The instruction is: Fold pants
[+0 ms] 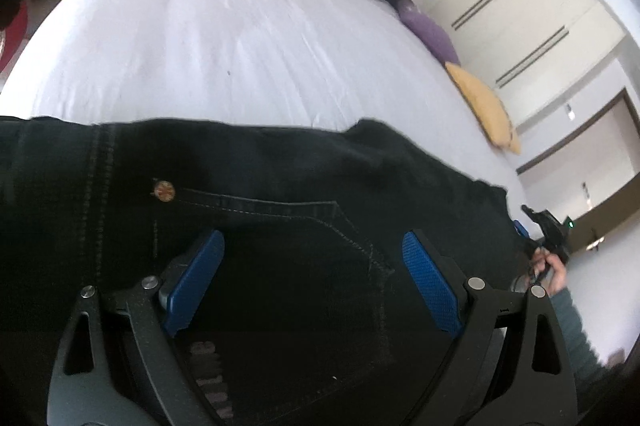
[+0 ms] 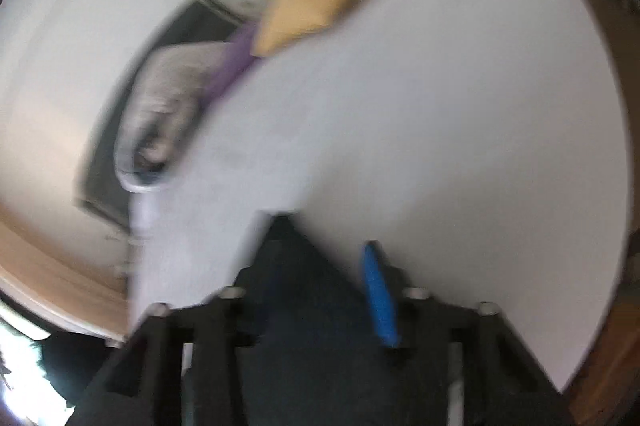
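Much bare bed (image 1: 224,38) beyond pants (image 1: 280,166) edge

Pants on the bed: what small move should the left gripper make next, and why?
Probably lower the left gripper onto the pants and pinch the cloth near the pocket. Its jaws stand wide open just above the pants and grip nothing. The pants lie flat on the bed, pocket side up, so a fold likely needs a grip first.
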Demonstrator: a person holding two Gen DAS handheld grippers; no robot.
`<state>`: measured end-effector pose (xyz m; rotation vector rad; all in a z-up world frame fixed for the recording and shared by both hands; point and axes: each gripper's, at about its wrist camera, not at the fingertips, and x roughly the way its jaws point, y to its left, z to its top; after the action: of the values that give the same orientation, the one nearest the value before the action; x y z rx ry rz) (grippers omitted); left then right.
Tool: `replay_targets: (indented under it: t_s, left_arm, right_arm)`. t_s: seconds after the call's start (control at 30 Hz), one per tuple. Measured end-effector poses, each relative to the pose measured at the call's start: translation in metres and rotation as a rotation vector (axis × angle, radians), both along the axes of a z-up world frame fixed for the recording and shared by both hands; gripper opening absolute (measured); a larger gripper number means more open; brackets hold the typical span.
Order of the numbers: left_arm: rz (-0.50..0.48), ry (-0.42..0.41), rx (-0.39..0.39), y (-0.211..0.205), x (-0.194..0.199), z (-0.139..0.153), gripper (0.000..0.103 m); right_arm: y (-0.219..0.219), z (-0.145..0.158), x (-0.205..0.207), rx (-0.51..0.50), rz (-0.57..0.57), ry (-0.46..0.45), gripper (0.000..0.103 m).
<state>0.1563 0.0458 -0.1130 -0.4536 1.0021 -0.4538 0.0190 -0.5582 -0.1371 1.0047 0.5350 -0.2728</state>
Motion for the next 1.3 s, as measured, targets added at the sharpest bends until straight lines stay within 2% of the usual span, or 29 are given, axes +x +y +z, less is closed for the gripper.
replay_targets:
  t_s: [0.1, 0.17, 0.2, 0.23, 0.3, 0.33, 0.4, 0.47, 0.5, 0.6, 0.7, 0.73, 0.77, 0.8, 0.83, 0.93, 1.0, 1.07, 1.1, 1.13, 1.17, 1.2, 1.27, 1.3]
  left_arm:
    - [0.008, -0.003, 0.006, 0.000, 0.003, 0.004, 0.091]
    - [0.018, 0.020, 0.033, 0.000, 0.007, -0.002, 0.091]
    - [0.020, 0.033, 0.030, 0.001, 0.009, -0.005, 0.091]
    - [0.021, 0.035, 0.029, 0.001, 0.010, -0.007, 0.091]
    - [0.011, 0.032, 0.043, 0.000, 0.009, -0.006, 0.091]
    - [0.003, 0.028, 0.056, -0.004, 0.010, -0.007, 0.091]
    - [0.001, 0.023, 0.050, 0.000, 0.010, -0.008, 0.091]
    - [0.000, 0.021, 0.026, 0.004, 0.009, -0.010, 0.091]
    - [0.002, 0.020, 0.017, 0.007, 0.008, -0.010, 0.091]
    - [0.002, 0.018, 0.012, 0.006, 0.009, -0.011, 0.090]
    - [0.017, 0.015, 0.021, 0.007, 0.007, -0.010, 0.090]
    - [0.022, 0.016, 0.023, 0.007, 0.007, -0.009, 0.090]
    - [0.029, 0.021, 0.024, 0.007, 0.006, -0.008, 0.090]
    - [0.033, 0.022, 0.020, 0.007, 0.005, -0.005, 0.090]
    - [0.029, 0.011, -0.003, 0.006, 0.002, 0.002, 0.090]
    - [-0.022, -0.036, -0.030, -0.006, -0.002, 0.017, 0.090]
    - [-0.044, -0.042, -0.002, -0.016, -0.002, 0.017, 0.090]
    - [-0.023, -0.001, 0.015, -0.016, 0.002, 0.005, 0.090]
    - [-0.007, 0.023, 0.016, -0.011, 0.002, -0.003, 0.090]
    - [0.005, 0.037, 0.022, -0.007, 0.001, -0.009, 0.089]
    - [0.009, 0.035, 0.014, -0.003, 0.000, -0.011, 0.089]
    - [0.010, 0.027, 0.013, 0.001, -0.003, -0.010, 0.089]
    - [0.032, 0.020, 0.041, 0.009, -0.006, -0.007, 0.089]
    - [0.041, 0.021, 0.036, 0.013, -0.006, -0.007, 0.089]
  right_arm:
    - [0.064, 0.018, 0.019, 0.044, 0.240, -0.128, 0.066]
    - [0.116, 0.020, 0.052, 0.100, 0.447, -0.152, 0.069]
    - [0.130, 0.021, 0.058, 0.104, 0.519, -0.130, 0.069]
    - [0.156, 0.010, 0.078, 0.126, 0.600, -0.078, 0.069]
    - [0.188, -0.017, 0.111, 0.179, 0.682, 0.075, 0.067]
    - [0.192, -0.029, 0.122, 0.155, 0.689, 0.138, 0.049]
    - [0.178, -0.038, 0.128, 0.160, 0.652, 0.125, 0.034]
    - [0.137, -0.042, 0.123, 0.228, 0.523, 0.106, 0.032]
    - [0.110, -0.037, 0.118, 0.227, 0.457, 0.095, 0.032]
    - [0.035, -0.030, 0.093, 0.127, 0.223, 0.084, 0.032]
    - [-0.023, -0.013, 0.052, 0.007, -0.008, 0.095, 0.052]
    - [-0.035, -0.006, 0.036, -0.002, -0.052, 0.073, 0.068]
    - [-0.041, 0.003, 0.019, 0.000, -0.088, 0.043, 0.073]
    - [-0.042, 0.011, 0.002, 0.009, -0.100, -0.005, 0.078]
    - [-0.039, 0.016, -0.014, 0.036, -0.058, -0.076, 0.079]
    - [0.003, 0.015, -0.043, 0.136, 0.134, -0.224, 0.079]
    - [0.037, 0.006, -0.043, 0.150, 0.235, -0.235, 0.079]
    - [0.059, -0.018, -0.038, 0.186, 0.287, -0.179, 0.079]
    - [0.061, -0.036, -0.039, 0.207, 0.293, -0.139, 0.067]
    - [0.058, -0.049, -0.047, 0.208, 0.279, -0.135, 0.046]
    - [0.060, -0.055, -0.039, 0.212, 0.260, -0.131, 0.041]
    - [0.045, -0.056, -0.045, 0.207, 0.215, -0.128, 0.041]
    - [0.015, -0.048, -0.072, 0.122, 0.064, -0.119, 0.046]
    - [-0.002, -0.042, -0.078, 0.109, 0.018, -0.124, 0.052]
